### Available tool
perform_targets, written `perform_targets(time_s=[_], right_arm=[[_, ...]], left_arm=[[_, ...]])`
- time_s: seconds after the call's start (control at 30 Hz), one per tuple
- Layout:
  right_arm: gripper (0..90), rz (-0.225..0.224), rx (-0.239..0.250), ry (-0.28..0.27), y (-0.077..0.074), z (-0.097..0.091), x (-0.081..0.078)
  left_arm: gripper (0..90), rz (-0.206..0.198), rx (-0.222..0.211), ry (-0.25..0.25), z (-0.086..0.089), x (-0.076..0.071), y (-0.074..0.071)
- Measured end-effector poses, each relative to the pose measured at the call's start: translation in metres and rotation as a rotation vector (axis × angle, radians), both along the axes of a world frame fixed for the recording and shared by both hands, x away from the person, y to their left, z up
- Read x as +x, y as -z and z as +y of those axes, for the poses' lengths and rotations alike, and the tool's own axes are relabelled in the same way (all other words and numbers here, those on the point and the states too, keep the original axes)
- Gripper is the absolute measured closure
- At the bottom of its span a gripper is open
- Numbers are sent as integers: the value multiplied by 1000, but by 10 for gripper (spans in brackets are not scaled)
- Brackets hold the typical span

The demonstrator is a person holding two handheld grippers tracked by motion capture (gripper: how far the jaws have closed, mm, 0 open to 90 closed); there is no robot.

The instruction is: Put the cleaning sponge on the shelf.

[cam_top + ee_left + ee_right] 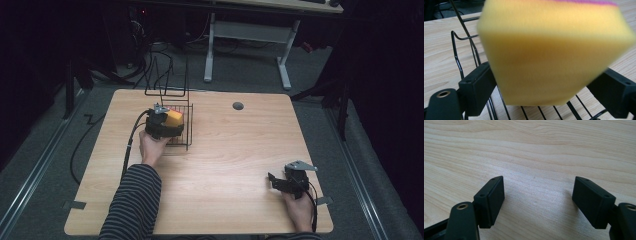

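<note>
My left gripper (171,125) holds a yellow sponge (174,118) over the black wire rack (186,136) at the table's back left. In the left gripper view the sponge (549,55), with a purple layer along its top edge, looks blurred. It fills the gap between the two jaws of the left gripper (546,71) and touches both pads. The rack's wires (461,42) run beneath and behind it. My right gripper (276,181) rests near the table's front right corner. In its own view the right gripper (539,182) stands open over bare wood, nothing between the jaws.
The wooden table (225,150) has a grey cable hole (238,106) near its back edge. The rack's tall wire loops (167,75) rise at the back. A white desk frame (210,50) and cables lie on the floor beyond.
</note>
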State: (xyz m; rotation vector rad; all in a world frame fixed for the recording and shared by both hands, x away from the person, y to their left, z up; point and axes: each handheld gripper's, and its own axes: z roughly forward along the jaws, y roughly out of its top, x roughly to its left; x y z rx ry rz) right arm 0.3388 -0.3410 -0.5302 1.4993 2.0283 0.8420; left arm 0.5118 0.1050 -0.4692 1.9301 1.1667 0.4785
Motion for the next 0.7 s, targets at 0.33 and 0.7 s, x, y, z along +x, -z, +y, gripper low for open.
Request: perform_targets(time_s=[0.33, 0.7], right_arm=[[263, -1, -1, -1, 0, 0, 0], [263, 0, 0, 0, 0, 0, 0]], left_arm=[[41, 2, -10, 24, 0, -6, -6], [17, -9, -2, 57, -1, -20, -19]])
